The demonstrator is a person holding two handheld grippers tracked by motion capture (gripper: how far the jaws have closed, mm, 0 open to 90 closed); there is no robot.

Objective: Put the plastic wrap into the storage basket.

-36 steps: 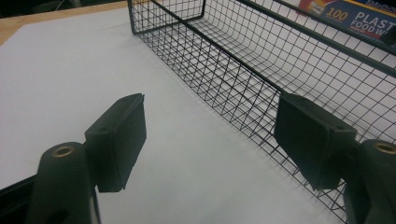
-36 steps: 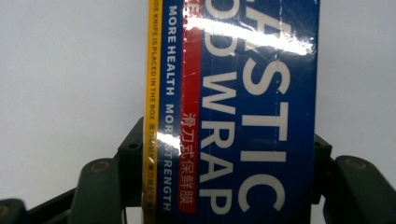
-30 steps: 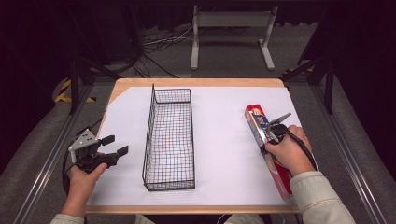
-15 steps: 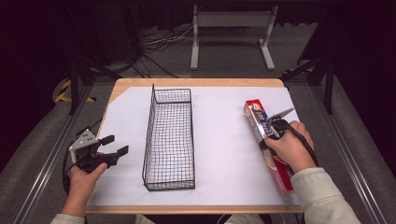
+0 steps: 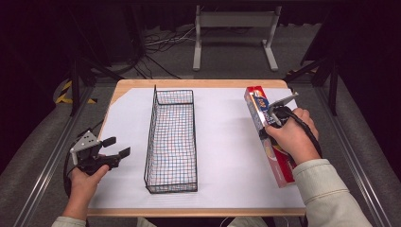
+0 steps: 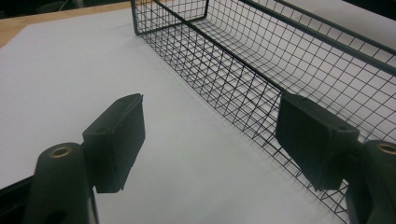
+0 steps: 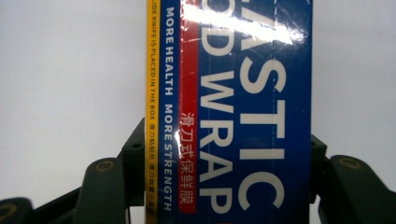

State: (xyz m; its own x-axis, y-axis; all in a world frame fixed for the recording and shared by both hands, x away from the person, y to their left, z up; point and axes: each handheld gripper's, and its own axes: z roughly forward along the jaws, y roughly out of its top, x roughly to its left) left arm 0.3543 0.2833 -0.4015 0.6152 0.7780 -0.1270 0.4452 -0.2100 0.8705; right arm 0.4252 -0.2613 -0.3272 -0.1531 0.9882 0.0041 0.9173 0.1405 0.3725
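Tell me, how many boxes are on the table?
1. The wrap box lies along the right side of the table, clamped between the jaws of the right gripper. No other box shows.

In the right gripper view the plastic wrap box runs off the frame at twelve and six o'clock, its big lettering cut mid-word. In the high view the person's right hand hides the box's middle. In the left gripper view the wire basket is cropped toward three o'clock.
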